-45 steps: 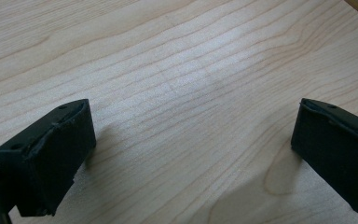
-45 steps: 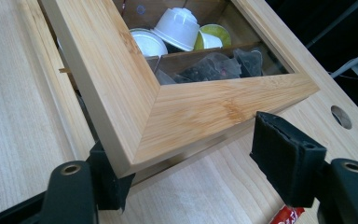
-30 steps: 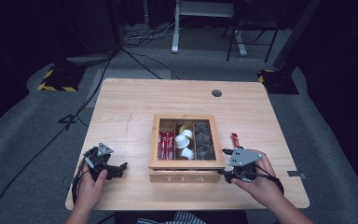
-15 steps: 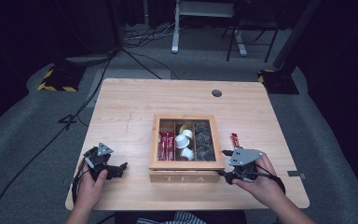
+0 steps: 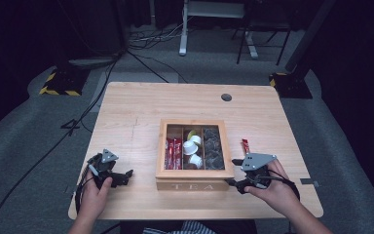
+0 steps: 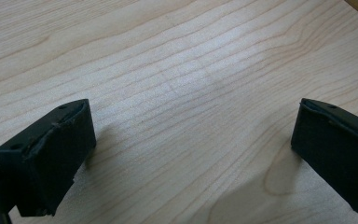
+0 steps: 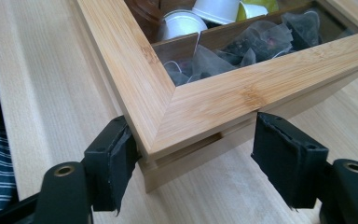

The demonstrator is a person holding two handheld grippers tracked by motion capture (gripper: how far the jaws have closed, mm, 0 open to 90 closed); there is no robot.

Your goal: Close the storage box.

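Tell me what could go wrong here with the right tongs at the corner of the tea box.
The right tongs straddle just one corner of the tea box, under its lid. Lifting there could twist the box or make the lid slip free. The left tongs rest open on the table, apart from the box, so nothing steadies it. A sliding box might bump the red packet beside it.

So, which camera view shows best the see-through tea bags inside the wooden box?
The right gripper view: the see-through tea bags lie close, behind the wooden box corner. The high view gives a small dark compartment; the left gripper view looks at bare wooden tabletop.
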